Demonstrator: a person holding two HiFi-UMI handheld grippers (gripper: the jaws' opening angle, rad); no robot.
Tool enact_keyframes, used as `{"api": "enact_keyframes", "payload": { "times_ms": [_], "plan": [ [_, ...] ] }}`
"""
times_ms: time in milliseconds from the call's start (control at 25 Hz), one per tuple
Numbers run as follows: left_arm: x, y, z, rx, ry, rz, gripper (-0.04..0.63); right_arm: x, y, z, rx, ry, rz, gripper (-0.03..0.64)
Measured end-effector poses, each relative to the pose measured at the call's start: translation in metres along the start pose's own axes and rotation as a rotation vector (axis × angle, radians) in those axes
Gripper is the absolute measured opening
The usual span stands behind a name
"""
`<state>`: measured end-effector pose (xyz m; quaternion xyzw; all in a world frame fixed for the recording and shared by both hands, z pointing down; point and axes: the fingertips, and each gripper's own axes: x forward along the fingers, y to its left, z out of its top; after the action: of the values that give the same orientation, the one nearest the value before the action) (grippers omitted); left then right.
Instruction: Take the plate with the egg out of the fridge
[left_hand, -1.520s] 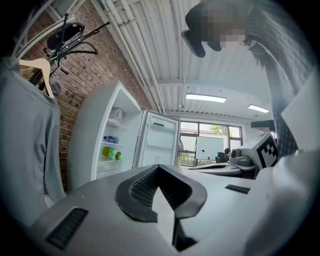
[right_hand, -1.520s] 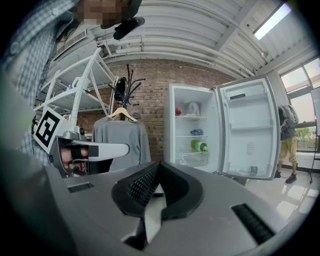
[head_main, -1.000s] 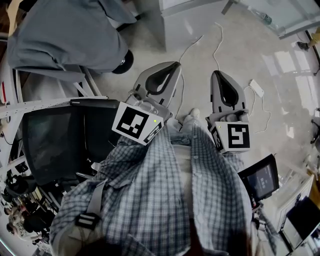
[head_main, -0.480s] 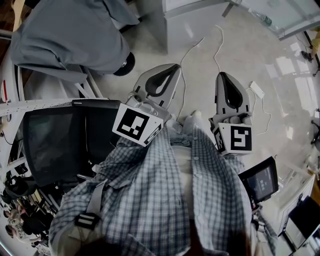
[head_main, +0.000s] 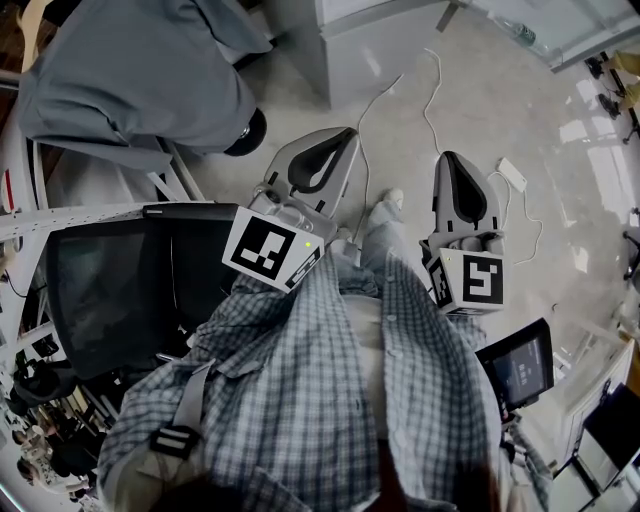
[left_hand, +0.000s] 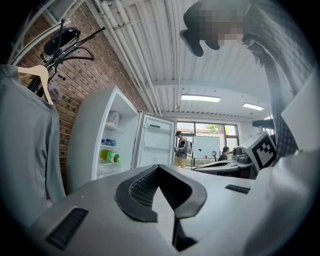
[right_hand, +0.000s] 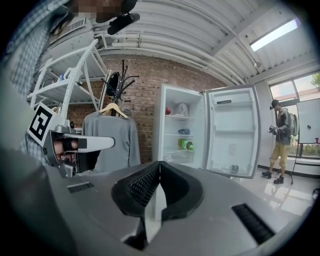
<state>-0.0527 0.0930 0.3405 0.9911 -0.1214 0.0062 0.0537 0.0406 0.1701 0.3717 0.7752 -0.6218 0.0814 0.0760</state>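
Observation:
The white fridge (right_hand: 182, 131) stands open across the room, its door (right_hand: 232, 131) swung to the right. Its shelves hold a green bottle (right_hand: 186, 144) and small items. I cannot make out a plate or an egg from here. In the left gripper view the fridge (left_hand: 95, 145) shows at the left, with the bottle (left_hand: 110, 156) inside. My left gripper (head_main: 350, 131) and right gripper (head_main: 448, 157) are held side by side in front of the checked shirt, pointing forward. Both are shut and hold nothing, with the jaws meeting at the tips (left_hand: 159, 167) (right_hand: 160, 163).
A grey garment (right_hand: 111, 137) hangs on a coat rack left of the fridge, beside a white shelving frame (right_hand: 67, 82). A person (right_hand: 280, 145) stands far right. White cables (head_main: 432, 95) and a power strip (head_main: 513, 176) lie on the floor. A black monitor (head_main: 100, 290) is at my left.
The person's foot has stepped forward between the grippers. The right gripper has drifted slightly right and lower in the head view. Both grippers stay shut.

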Motion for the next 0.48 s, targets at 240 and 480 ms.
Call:
{"api": "enact_keyframes", "payload": {
  "times_ms": [240,480],
  "plan": [
    [0.007,-0.001,0.001,0.007,0.0,0.015,0.006,0.009,-0.014,0.01,0.015,-0.032,-0.004,0.006],
    [0.004,0.008,0.011,0.024,-0.021,0.046,0.006,0.014,-0.01,0.018,-0.004,-0.043,0.017,0.007]
  ]
}}
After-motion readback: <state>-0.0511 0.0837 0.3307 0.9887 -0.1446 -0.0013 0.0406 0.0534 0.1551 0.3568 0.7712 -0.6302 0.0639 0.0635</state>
